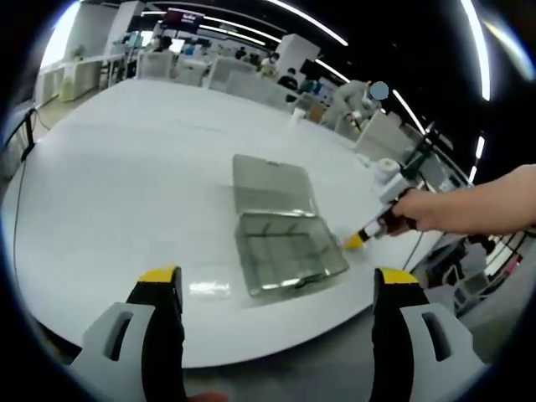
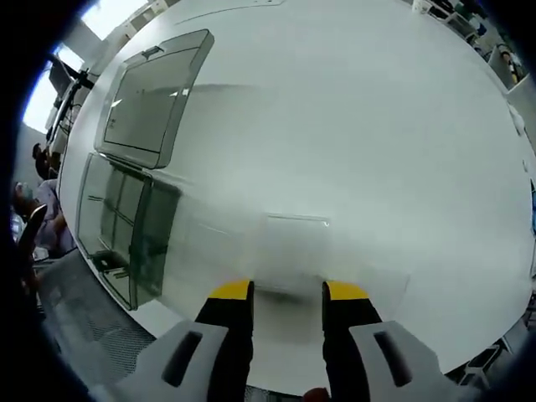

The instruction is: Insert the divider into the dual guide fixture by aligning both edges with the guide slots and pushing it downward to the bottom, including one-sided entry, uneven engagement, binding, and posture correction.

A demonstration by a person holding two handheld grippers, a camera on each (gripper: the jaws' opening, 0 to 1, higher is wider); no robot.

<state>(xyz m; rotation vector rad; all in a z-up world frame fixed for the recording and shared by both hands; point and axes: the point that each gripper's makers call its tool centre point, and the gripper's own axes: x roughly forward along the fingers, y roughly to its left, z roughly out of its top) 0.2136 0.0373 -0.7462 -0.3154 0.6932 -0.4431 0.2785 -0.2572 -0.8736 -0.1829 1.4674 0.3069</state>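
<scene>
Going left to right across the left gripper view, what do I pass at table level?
Left tongs' left yellow tip → small clear divider flat on the table → open clear box → right tongs, entering from the right → person's hand holding them.

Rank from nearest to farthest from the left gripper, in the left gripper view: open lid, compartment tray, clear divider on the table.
1. Clear divider, flat on the table, just ahead of the left gripper, on its left-jaw side.
2. Compartment tray of the clear box, ahead, between the jaws' lines.
3. Open lid, lying flat beyond the tray.
</scene>
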